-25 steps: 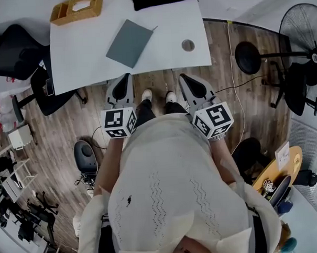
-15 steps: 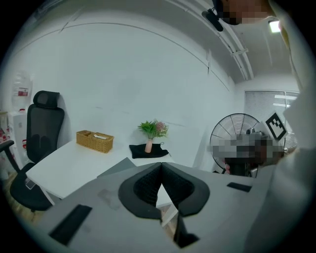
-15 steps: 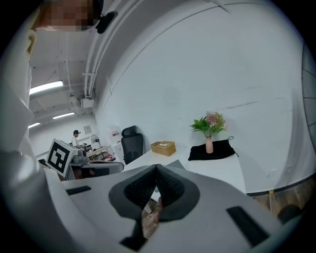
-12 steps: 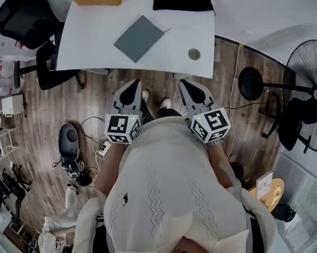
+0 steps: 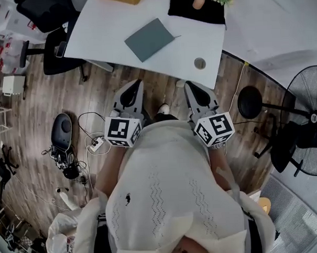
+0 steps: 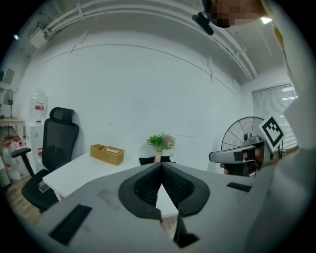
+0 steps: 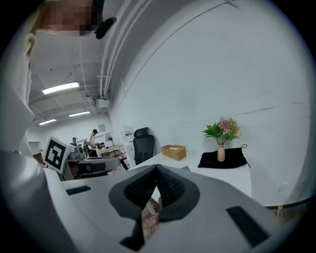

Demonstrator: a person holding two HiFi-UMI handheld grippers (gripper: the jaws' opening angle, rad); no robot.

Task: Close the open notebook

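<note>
The notebook (image 5: 149, 39) lies flat on the white worktop (image 5: 102, 36), grey cover up, near the front edge. The left gripper (image 5: 135, 83) and the right gripper (image 5: 191, 85) are side by side over the wood floor (image 5: 52, 96), short of the worktop and well apart from the notebook. Both grippers have their jaws pressed together, with nothing between them.

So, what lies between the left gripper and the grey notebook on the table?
In the head view, only a strip of wooden floor and bare white table lie between the left gripper and the notebook.
</note>
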